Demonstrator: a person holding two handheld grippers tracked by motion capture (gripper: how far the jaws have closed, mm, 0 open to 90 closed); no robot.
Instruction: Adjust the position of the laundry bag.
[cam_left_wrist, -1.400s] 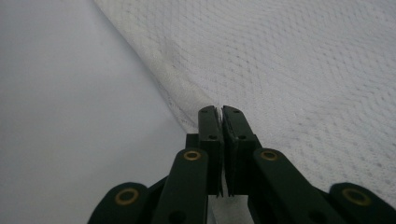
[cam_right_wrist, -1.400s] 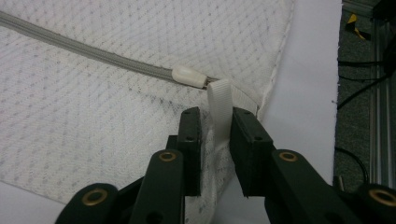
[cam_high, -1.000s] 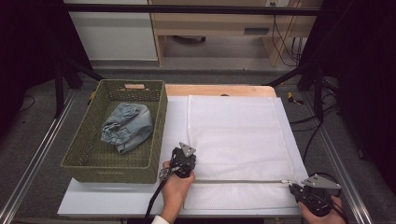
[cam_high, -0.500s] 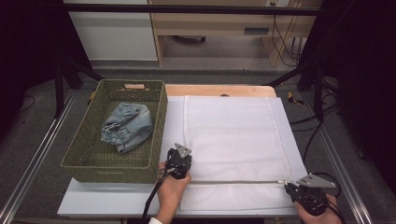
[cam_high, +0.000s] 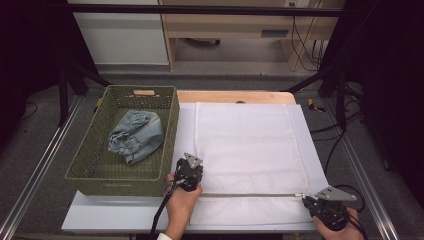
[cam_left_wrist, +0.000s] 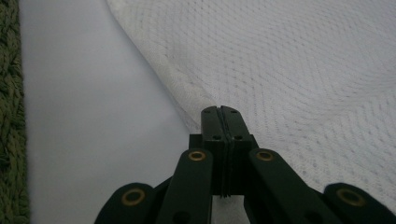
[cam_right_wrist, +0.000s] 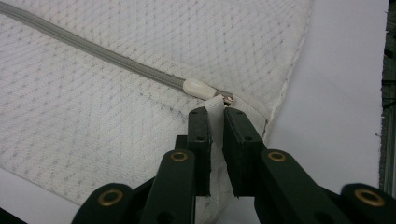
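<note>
A white mesh laundry bag (cam_high: 250, 145) lies flat on the table, with a grey zipper (cam_high: 250, 195) running across its near end. My left gripper (cam_high: 191, 174) is at the bag's left edge; in the left gripper view its jaws (cam_left_wrist: 220, 109) are shut on the mesh edge (cam_left_wrist: 187, 112). My right gripper (cam_high: 306, 201) is at the zipper's right end. In the right gripper view its jaws (cam_right_wrist: 215, 112) hold the white pull tab (cam_right_wrist: 215, 103) just behind the slider (cam_right_wrist: 198, 87).
A green woven basket (cam_high: 85, 170) stands left of the bag and holds crumpled blue jeans (cam_high: 137, 135). The white board's bare surface (cam_high: 125, 215) shows along the near edge. Metal rails (cam_high: 30, 185) run along both table sides.
My right gripper has edged slightly left along the zipper line with the pull tab. The left gripper has stayed at the bag's edge.
</note>
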